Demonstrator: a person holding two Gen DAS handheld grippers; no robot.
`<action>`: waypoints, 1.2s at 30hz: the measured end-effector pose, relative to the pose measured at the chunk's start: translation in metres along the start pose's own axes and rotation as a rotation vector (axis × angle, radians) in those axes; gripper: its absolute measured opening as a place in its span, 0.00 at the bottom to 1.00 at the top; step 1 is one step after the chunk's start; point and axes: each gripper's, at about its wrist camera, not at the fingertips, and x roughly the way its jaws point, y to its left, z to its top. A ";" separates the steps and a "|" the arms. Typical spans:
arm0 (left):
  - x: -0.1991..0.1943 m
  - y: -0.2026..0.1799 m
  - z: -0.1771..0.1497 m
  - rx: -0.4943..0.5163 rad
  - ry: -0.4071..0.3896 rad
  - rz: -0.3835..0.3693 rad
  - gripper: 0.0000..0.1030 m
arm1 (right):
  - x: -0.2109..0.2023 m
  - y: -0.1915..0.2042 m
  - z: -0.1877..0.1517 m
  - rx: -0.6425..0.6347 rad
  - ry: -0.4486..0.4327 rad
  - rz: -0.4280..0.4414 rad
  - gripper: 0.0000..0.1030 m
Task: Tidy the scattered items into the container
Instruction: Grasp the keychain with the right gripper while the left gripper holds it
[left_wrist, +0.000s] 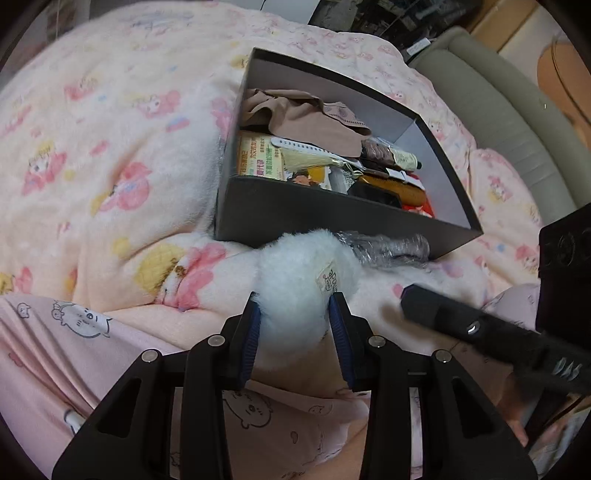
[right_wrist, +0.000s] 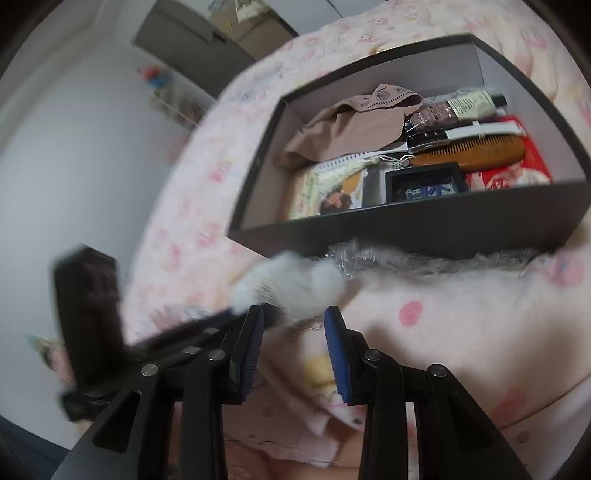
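Left wrist view: the left gripper (left_wrist: 295, 314) is clamped on a white fluffy item (left_wrist: 299, 280), whose fur bulges out between and ahead of the blue pads (left_wrist: 251, 332); a small fabric label (left_wrist: 327, 278) shows on the item beside the right-hand pad. Directly ahead of the fingertips, and touching the far side of the fluffy item, stands the dark grey box (left_wrist: 280, 214), resting on a pink cartoon-print blanket (left_wrist: 110, 147). Crinkled clear plastic wrap (left_wrist: 391, 245) lies against the box's near wall, ahead and to the right of the claw. Inside the box lie a beige cloth (left_wrist: 303, 114), a printed yellow booklet (left_wrist: 258, 155), a white watch strap (left_wrist: 306, 146), a brown tube (left_wrist: 391, 155) and a wooden comb (left_wrist: 395, 192). Right wrist view (motion-blurred): the right gripper (right_wrist: 294, 325) stands with its jaws parted and nothing between the blue pads (right_wrist: 338, 350). The white fluffy item (right_wrist: 295, 280) sits just ahead of its fingertips, slightly left, held by the left gripper's dark body (right_wrist: 147, 347), which enters from the lower left. Beyond it the box (right_wrist: 406, 229) lies ahead and to the right, with the comb (right_wrist: 469, 151), a black tray (right_wrist: 424, 182) and a red packet (right_wrist: 517, 173) visible within.
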 end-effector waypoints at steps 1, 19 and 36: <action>-0.001 -0.005 0.000 0.019 -0.004 0.009 0.36 | -0.002 -0.002 0.000 0.003 -0.015 -0.005 0.30; 0.002 -0.055 0.017 0.054 0.059 -0.283 0.37 | -0.052 -0.047 0.001 0.130 -0.255 -0.107 0.30; -0.002 -0.009 0.019 -0.117 0.037 -0.051 0.37 | -0.001 -0.004 -0.023 -0.138 -0.033 -0.131 0.31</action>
